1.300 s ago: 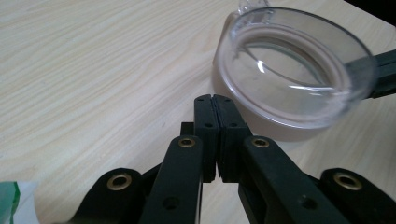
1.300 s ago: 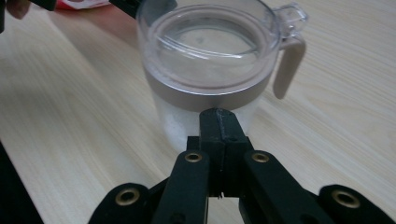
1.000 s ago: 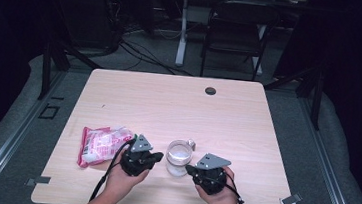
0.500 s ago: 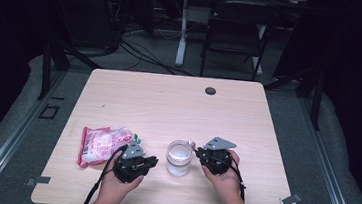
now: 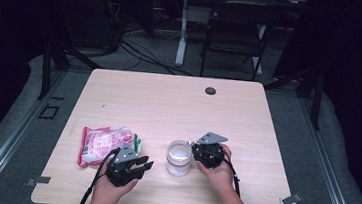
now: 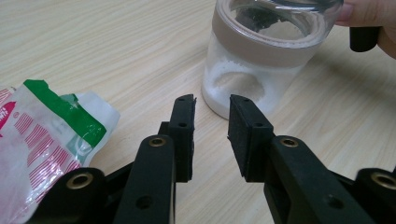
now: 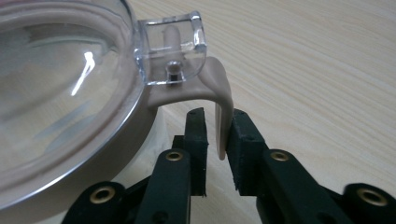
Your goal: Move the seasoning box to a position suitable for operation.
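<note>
A pale wooden table (image 5: 173, 106) carries a red, white and green plastic packet (image 5: 102, 143) at its near left; its printing is too blurred to read. Right of the packet stands a clear jar (image 5: 179, 157) holding white grains, with a beige collar and a clear lid (image 7: 56, 88). The left gripper (image 5: 135, 167) rests on the table just right of the packet, held from below by the left hand (image 5: 110, 188); its jaws stand a narrow gap apart, empty, aimed toward the jar's base. The right gripper (image 7: 218, 135), held by the right hand (image 5: 220, 171), sits against the jar's right side, its jaws narrowed around the beige latch tab (image 7: 223, 116) that hangs below the lid's clear hinge.
</note>
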{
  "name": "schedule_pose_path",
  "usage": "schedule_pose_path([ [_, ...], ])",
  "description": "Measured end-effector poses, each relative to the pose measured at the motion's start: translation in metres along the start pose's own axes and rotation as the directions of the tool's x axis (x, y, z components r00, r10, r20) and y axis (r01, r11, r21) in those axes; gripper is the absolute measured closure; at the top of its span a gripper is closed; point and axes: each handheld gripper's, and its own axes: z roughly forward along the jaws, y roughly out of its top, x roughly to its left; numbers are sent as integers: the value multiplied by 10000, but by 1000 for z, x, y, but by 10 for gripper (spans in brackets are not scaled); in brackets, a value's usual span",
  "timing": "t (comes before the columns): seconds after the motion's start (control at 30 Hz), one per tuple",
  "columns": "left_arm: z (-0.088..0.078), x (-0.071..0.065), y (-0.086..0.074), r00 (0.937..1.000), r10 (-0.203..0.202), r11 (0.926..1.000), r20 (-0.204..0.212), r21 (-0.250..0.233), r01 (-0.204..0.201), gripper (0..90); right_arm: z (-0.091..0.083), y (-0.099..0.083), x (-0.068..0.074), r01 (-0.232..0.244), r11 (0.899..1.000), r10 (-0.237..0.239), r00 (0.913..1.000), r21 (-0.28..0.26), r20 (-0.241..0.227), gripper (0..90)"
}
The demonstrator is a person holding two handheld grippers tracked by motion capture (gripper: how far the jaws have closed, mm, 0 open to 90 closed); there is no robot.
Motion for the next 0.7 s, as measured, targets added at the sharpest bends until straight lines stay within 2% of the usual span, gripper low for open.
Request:
schedule_pose_path([
  [0.07, -1, -1, -1, 10000, 9, 9999, 28, -116, -9, 698, 0, 1, -1, 23, 10000, -24, 9999, 33, 138, 851],
  [0.27, -1, -1, -1, 9999, 56, 9998, 104, -189, -54, 655, -2, 2, 1, 128, 9998, -133, 9995, 161, 283, 860],
  [0.4, 2, -2, 0, 9995, 91, 9998, 289, -199, -85, 590, -4, 0, 2, -33, 9998, 23, 9988, 212, 480, 863],
  [0.53, 7, -5, 2, 9986, 27, 9999, 522, -164, -18, 522, -6, -2, 8, -551, 9984, 542, 9952, 89, 813, 860],
  [0.57, 8, -5, 2, 9987, 120, 9999, 503, -126, -113, 512, -7, -3, 10, -615, 9981, 609, 9945, 55, 853, 860],
  [0.7, 10, -6, 6, 9975, 176, 9997, 679, -197, -163, 501, -11, -6, 16, -600, 9981, 583, 9910, 102, 1201, 863],
])
